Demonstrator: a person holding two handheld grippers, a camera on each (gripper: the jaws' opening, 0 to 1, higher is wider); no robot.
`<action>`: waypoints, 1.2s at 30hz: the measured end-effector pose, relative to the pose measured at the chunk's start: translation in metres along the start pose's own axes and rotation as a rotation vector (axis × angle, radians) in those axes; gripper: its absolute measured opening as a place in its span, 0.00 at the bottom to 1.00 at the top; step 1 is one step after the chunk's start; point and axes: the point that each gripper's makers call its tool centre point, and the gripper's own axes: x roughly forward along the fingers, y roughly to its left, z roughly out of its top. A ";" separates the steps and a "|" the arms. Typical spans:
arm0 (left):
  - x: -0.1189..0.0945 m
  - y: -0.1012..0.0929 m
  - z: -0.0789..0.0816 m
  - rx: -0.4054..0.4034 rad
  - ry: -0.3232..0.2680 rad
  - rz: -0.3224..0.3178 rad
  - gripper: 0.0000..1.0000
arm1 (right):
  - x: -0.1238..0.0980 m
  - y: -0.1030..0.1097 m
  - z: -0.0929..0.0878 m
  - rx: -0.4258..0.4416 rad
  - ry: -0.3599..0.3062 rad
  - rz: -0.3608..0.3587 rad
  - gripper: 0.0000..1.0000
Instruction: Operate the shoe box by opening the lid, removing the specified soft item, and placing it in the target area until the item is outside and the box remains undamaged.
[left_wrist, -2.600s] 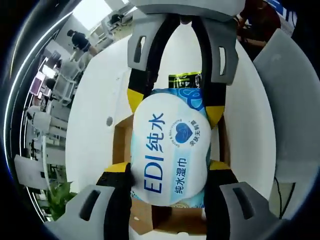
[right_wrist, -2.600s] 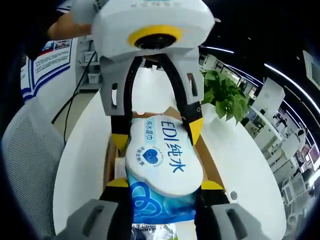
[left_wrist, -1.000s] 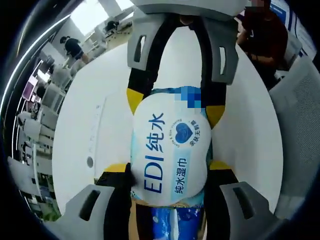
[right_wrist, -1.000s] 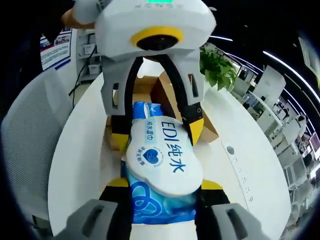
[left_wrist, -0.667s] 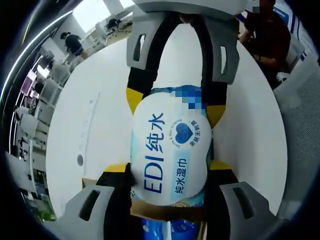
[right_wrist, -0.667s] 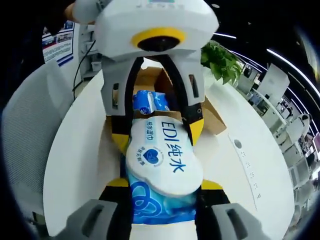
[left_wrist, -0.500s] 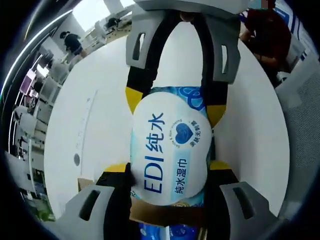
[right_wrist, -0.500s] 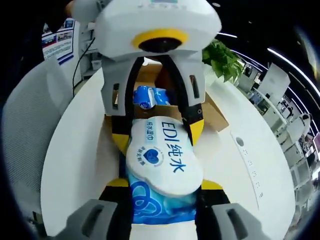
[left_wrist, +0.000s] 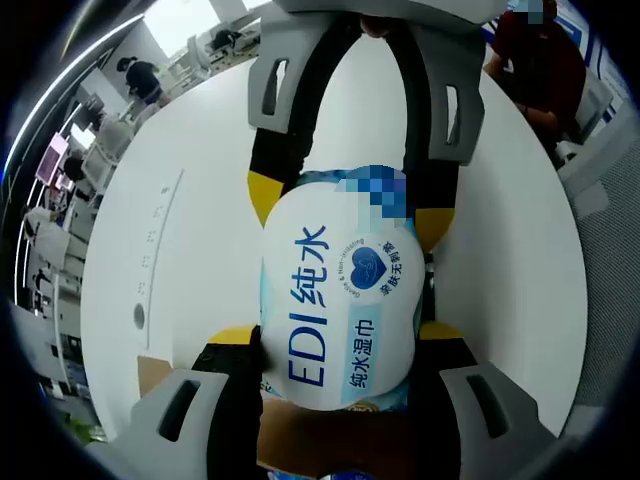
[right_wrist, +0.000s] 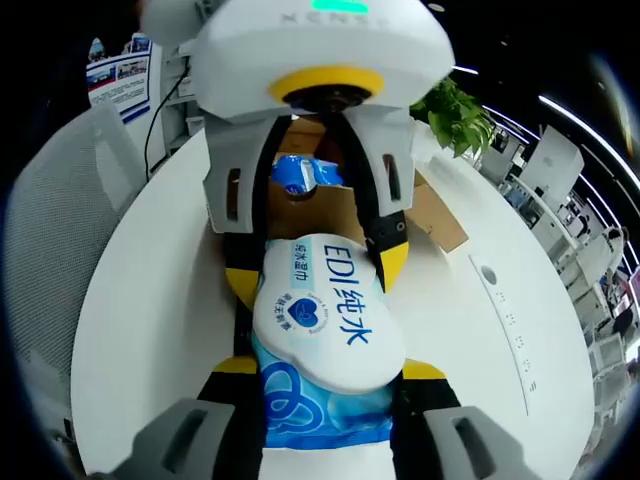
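Left gripper view: the left tool (left_wrist: 338, 330) rises from the bottom of the frame with its yellow-tipped jaws closed against the near end of a wet wipe pack (left_wrist: 340, 300), whose white label with blue lettering fills the centre. From the top of the frame the right tool (left_wrist: 350, 205) reaches down and clamps the pack's far end. Beneath them spreads a white round tabletop (left_wrist: 200, 200) with a flush strip of small holes toward the left. A brown cardboard edge of the shoe box (left_wrist: 150, 372) peeks out at lower left. In the upper left of the frame lies an open office with desks and standing people; a seated person (left_wrist: 545, 60) is at upper right. Right gripper view: the right tool (right_wrist: 325, 372) holds the same wet wipe pack (right_wrist: 325, 325) at the bottom centre, and the left tool (right_wrist: 315, 262) grips it from above. Behind, in the upper centre, the open shoe box (right_wrist: 435, 215) sits on the tabletop (right_wrist: 150, 300) with a blue packet (right_wrist: 300, 172) inside. A green plant (right_wrist: 462, 115) stands at upper right and a grey mesh chair (right_wrist: 50, 230) at left.
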 end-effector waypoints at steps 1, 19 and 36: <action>0.001 0.000 0.000 -0.002 0.001 0.000 0.58 | 0.001 0.000 -0.001 0.001 -0.002 0.001 0.45; 0.011 -0.002 -0.004 0.003 -0.008 0.002 0.59 | 0.009 0.003 -0.008 -0.002 -0.023 -0.006 0.47; 0.011 -0.008 -0.001 0.000 -0.081 -0.012 0.70 | 0.002 0.005 -0.016 0.006 0.003 -0.019 0.52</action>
